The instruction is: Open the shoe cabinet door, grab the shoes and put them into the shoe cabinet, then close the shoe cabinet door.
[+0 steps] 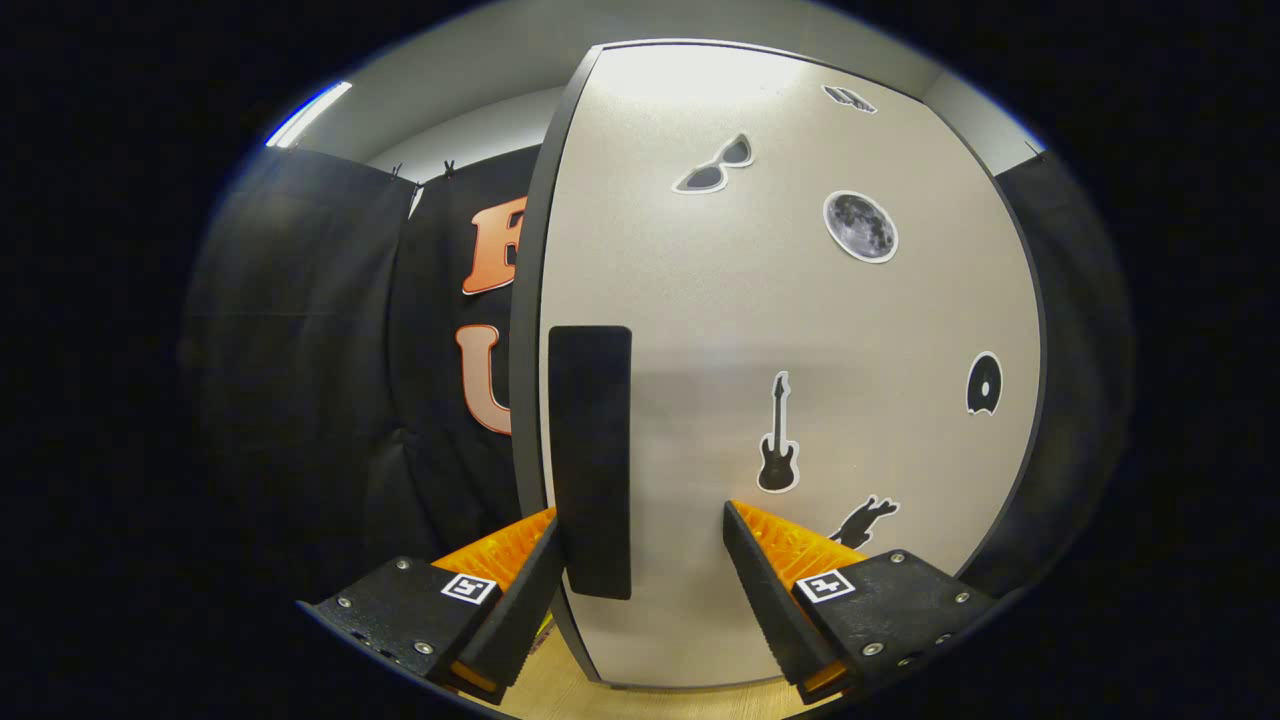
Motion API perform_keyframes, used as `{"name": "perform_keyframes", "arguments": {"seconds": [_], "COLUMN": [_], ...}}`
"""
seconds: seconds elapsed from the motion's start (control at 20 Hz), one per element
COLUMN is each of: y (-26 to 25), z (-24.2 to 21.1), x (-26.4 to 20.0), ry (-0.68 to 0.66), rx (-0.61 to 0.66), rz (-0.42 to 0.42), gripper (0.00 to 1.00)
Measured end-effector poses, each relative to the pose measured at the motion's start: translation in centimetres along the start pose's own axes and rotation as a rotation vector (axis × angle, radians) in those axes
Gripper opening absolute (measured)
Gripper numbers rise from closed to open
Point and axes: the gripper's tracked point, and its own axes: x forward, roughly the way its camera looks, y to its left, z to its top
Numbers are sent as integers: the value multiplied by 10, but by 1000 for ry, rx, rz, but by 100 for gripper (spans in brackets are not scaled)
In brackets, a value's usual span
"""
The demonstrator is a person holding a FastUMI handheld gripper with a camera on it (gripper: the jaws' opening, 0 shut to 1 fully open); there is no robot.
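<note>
Black cloth wall point(300, 330); pale ceiling point(480, 70); wood floor point(545, 695).

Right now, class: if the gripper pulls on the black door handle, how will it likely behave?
The handle looks like a stiff, flat bar, so it probably won't flex. Its smooth face may slip unless squeezed. The gripper is open around it, and the cabinet door would likely swing rather than tip.
</note>
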Motion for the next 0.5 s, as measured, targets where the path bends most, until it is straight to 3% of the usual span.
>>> {"name": "perform_keyframes", "arguments": {"seconds": [0.5], "y": [0], "z": [18], "x": [-24], "ry": [-45], "rx": [-11], "rz": [-21], "gripper": [94]}}
